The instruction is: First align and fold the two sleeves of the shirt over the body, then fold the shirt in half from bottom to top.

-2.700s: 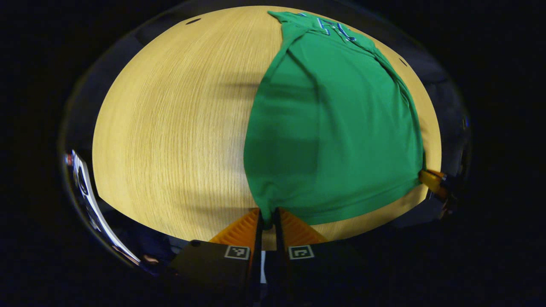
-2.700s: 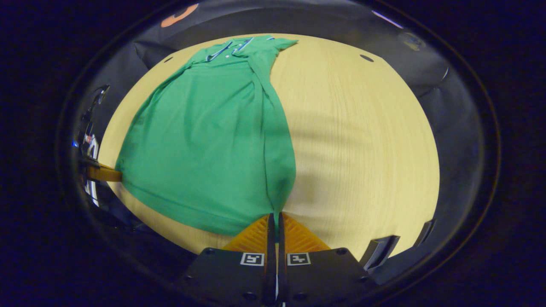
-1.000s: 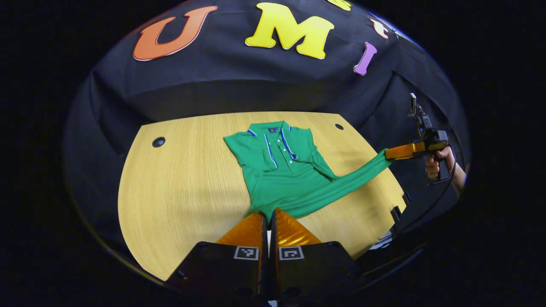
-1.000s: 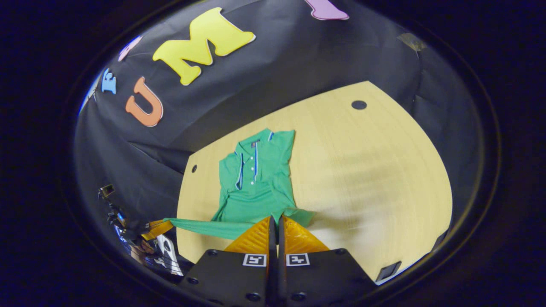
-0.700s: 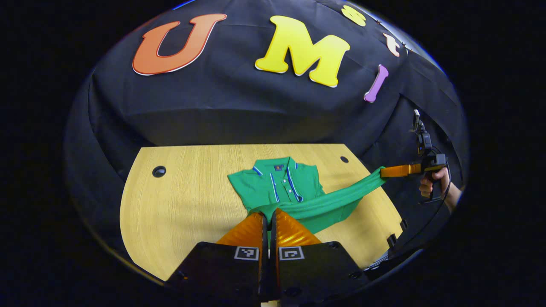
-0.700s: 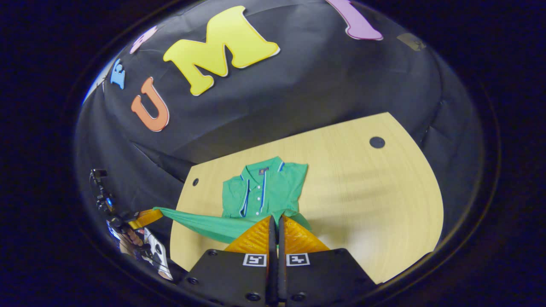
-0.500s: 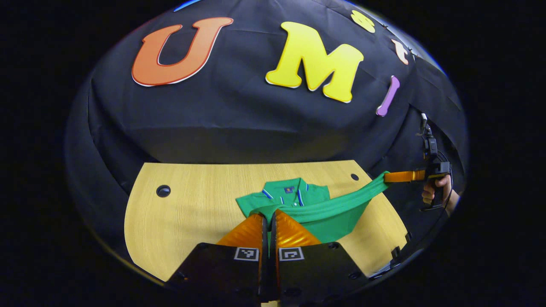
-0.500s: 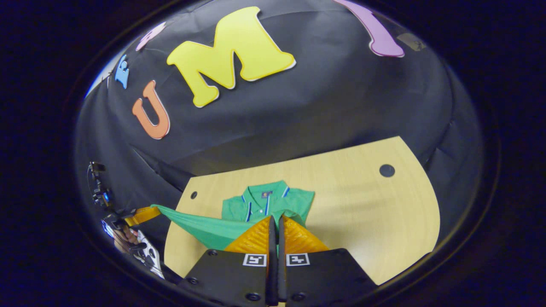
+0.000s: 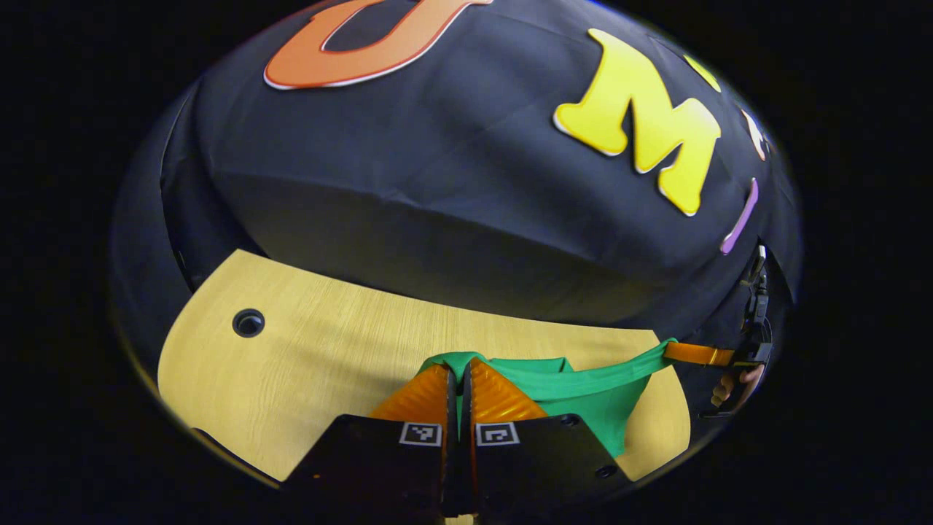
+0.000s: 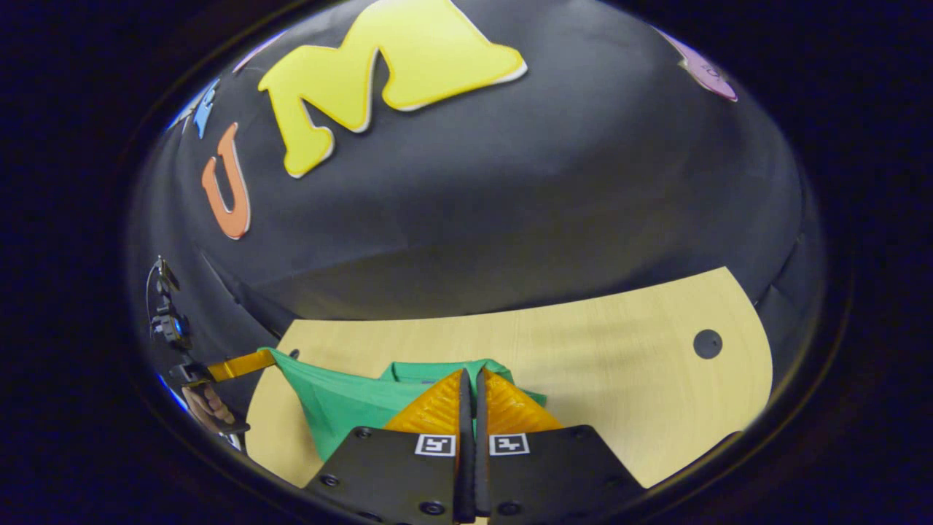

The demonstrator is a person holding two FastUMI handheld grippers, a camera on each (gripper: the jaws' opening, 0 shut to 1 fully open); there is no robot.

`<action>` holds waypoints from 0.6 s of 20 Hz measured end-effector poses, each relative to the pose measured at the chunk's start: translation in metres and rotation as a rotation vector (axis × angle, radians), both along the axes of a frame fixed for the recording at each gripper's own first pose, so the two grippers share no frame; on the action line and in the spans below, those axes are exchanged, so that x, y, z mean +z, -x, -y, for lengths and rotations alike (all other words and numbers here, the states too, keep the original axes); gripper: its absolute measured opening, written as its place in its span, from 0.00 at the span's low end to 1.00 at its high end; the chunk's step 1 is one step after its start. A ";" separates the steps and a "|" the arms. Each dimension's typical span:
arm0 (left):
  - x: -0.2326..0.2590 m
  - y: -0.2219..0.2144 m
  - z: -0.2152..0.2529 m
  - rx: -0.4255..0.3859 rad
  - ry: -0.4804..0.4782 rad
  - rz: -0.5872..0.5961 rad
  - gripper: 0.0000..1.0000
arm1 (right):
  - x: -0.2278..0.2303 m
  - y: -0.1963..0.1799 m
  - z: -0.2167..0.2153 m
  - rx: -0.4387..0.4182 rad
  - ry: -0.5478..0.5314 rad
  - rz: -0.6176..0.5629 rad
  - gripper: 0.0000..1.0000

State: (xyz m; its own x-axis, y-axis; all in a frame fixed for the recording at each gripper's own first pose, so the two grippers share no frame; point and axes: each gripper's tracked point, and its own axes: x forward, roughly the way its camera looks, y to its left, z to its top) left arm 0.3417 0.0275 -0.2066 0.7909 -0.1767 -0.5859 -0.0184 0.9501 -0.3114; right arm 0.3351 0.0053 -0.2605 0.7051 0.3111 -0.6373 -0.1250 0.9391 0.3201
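Over the bench point(image 9: 313, 357), the left gripper point(image 9: 459, 375) and right gripper point(image 10: 474, 383), jaws clamped on the shirt's point(image 9: 583, 390) hem corners, carry it topward, so the final fold looks nearly done.

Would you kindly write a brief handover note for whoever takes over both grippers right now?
Left gripper: shut on the green shirt's hem.
Right gripper: shut on the hem's other corner.
The hem hangs stretched between them above the wooden table, over the shirt's far end.
Done: the bottom-to-top fold is well along; the sleeves are out of sight.
Left: probably lower the hem onto the collar end, open both grippers, smooth the fold.
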 end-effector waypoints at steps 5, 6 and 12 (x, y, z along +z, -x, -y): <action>-0.076 -0.025 -0.012 0.026 0.009 -0.071 0.03 | -0.079 -0.033 0.016 -0.037 0.030 -0.054 0.00; -0.087 -0.026 -0.014 0.018 -0.020 -0.084 0.04 | -0.090 -0.033 0.015 -0.032 0.037 -0.070 0.02; -0.110 -0.026 -0.020 0.050 -0.113 -0.124 0.13 | -0.107 -0.031 0.001 -0.018 0.137 -0.055 0.03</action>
